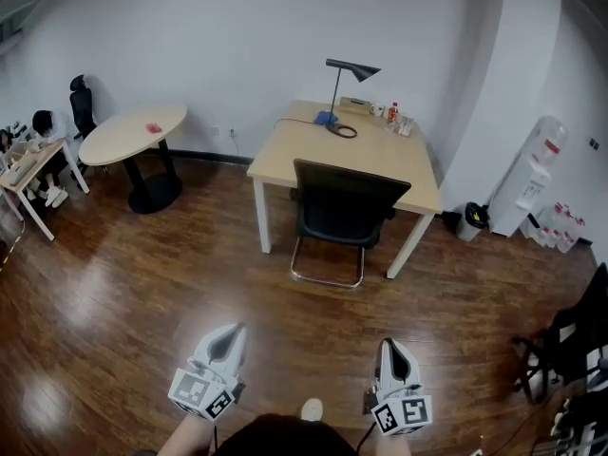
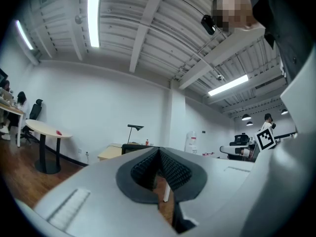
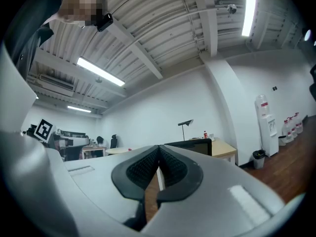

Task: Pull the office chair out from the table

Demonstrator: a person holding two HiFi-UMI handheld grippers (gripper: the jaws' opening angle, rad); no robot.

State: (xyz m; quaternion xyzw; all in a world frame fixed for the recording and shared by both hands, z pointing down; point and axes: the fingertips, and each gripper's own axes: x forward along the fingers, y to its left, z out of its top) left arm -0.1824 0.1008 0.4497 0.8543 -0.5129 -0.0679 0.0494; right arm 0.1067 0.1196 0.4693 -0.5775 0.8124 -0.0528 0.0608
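The black office chair, on a chrome sled base, sat tucked at the near edge of the table. My left gripper and right gripper were closed, empty.

The office chair is tucked under the table, lamp on top.

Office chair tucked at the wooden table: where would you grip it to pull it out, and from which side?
Grip the top edge of the backrest of the office chair, coming from the open-floor side. Its back faces that way and stands clear of the table, while the seat looks tucked under it.
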